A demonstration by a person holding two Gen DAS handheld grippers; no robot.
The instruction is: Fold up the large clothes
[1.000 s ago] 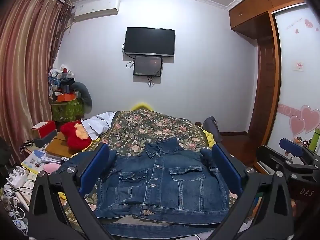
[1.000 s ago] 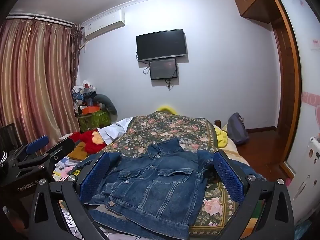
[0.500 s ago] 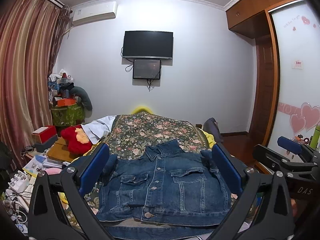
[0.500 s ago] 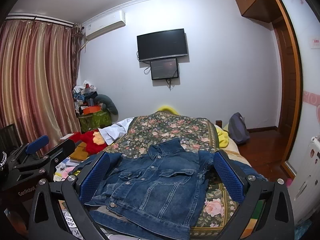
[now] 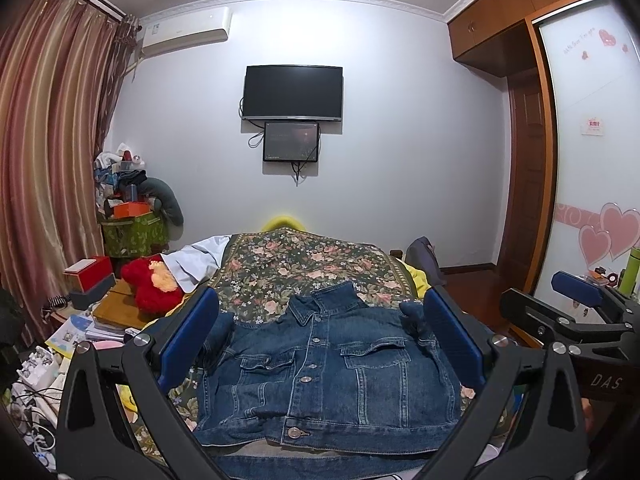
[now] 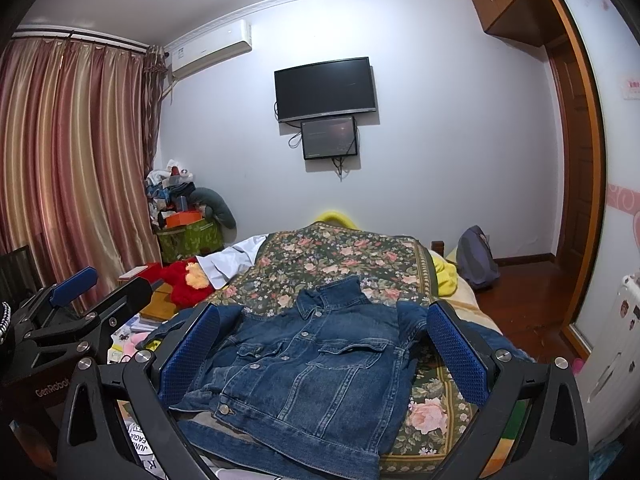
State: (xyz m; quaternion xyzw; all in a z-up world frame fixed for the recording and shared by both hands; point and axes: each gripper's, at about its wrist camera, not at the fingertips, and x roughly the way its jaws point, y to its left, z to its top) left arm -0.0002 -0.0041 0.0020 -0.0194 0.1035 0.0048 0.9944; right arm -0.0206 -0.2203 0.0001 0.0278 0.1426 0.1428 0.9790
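A blue denim jacket (image 5: 320, 372) lies face up, buttoned, on the near end of a bed with a floral cover (image 5: 300, 264); its collar points to the far wall. It also shows in the right wrist view (image 6: 312, 372). My left gripper (image 5: 320, 340) is open and empty, held above the jacket's near part. My right gripper (image 6: 320, 344) is open and empty, also above the jacket. The right gripper shows at the right edge of the left wrist view (image 5: 576, 316); the left gripper shows at the left edge of the right wrist view (image 6: 76, 312).
A red plush toy (image 5: 150, 288) and a white garment (image 5: 196, 260) lie at the bed's left side. Books, boxes and cables crowd the floor at left (image 5: 80, 320). A grey bag (image 6: 476, 256) sits by the bed's right. A wardrobe (image 5: 592, 160) stands at right.
Both grippers have risen and tilted up slightly, so the jacket sits a little lower in both views. The jacket has not moved. Both grippers stay open.
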